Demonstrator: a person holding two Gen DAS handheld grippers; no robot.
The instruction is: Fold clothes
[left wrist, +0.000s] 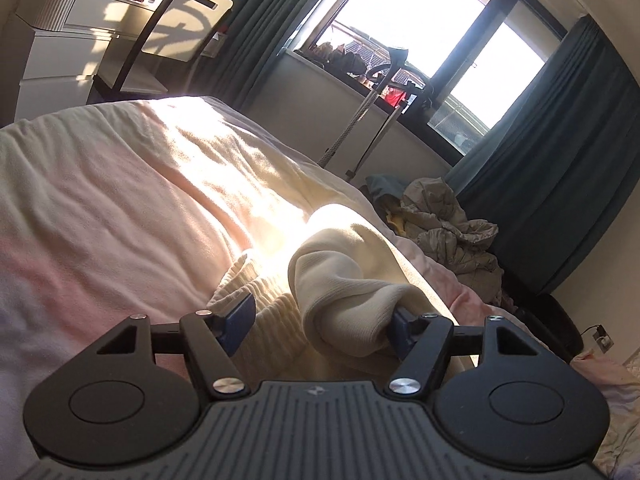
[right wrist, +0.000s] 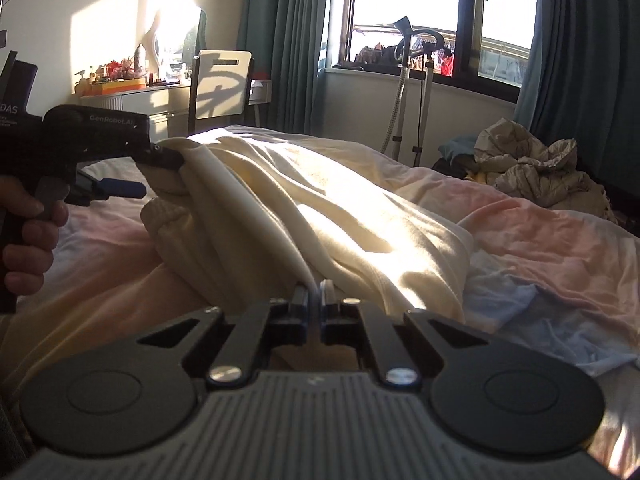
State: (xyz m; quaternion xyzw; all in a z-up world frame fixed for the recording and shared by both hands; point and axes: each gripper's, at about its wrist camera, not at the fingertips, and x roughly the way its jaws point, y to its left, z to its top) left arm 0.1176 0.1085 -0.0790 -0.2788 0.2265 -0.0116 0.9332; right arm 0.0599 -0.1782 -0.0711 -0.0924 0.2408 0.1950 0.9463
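Your right gripper [right wrist: 315, 300] pinched the cream knit garment's [right wrist: 340, 208] near hem on the pink bed [right wrist: 540, 232]; your left gripper [left wrist: 320, 316] gaped, cloth draped over one finger. Mid-fold, seemingly: re-grip left.

Low sun pours through your window [right wrist: 416, 4], blowing out the panes and glaring white on the cream garment [left wrist: 280, 232]. Long shadows cross the bed [right wrist: 540, 232] and chair [right wrist: 224, 84]. The fisheye bends and darkens your corners; near foreground parts look soft.
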